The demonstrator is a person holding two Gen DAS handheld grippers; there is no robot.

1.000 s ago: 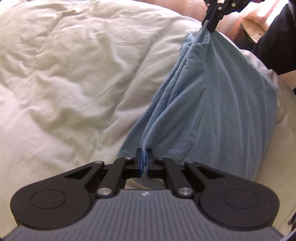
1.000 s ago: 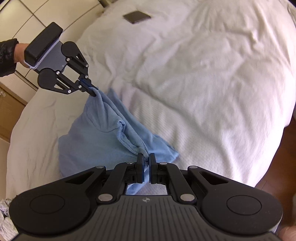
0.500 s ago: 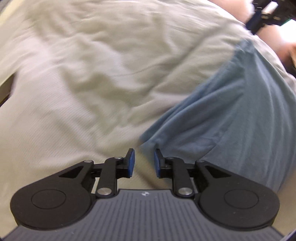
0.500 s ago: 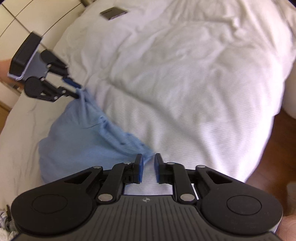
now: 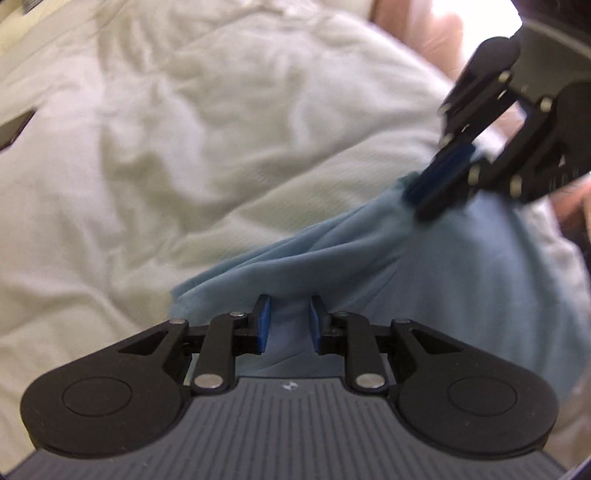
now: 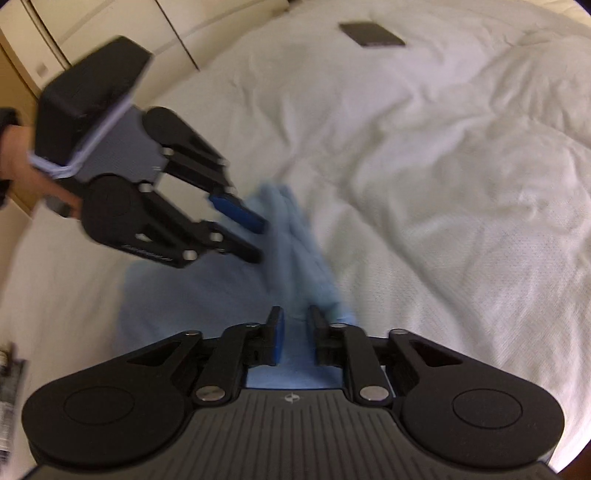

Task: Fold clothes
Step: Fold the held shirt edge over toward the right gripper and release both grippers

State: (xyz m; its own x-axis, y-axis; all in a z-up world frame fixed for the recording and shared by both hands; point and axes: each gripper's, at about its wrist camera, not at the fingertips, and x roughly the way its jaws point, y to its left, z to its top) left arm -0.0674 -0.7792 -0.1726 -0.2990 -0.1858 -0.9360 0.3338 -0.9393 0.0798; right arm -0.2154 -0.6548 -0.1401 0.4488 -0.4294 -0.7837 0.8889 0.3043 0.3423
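Note:
A light blue garment (image 5: pixel 461 280) lies bunched on the white duvet (image 5: pixel 184 147). In the left wrist view my left gripper (image 5: pixel 288 321) is open, its blue pads hovering just over the cloth's near fold with nothing pinched. My right gripper (image 5: pixel 415 205) enters from the upper right, at the garment's far corner. In the right wrist view the right gripper (image 6: pixel 295 332) is open above the blue garment (image 6: pixel 291 236). The left gripper (image 6: pixel 258 242) reaches in from the left, held by a hand (image 6: pixel 22 166), jaws apart beside the rumpled ridge of cloth.
A dark flat rectangular object (image 6: pixel 371 34) lies on the white duvet (image 6: pixel 443 184) far from the garment; it also shows as a dark flat object (image 5: pixel 13 127) at the left wrist view's left edge. Pale cabinet doors (image 6: pixel 92 29) stand beyond the bed.
Both grippers were shut on the garment, holding it up between them. Both have opened, the cloth has dropped onto the bed, and the grippers have moved closer together.

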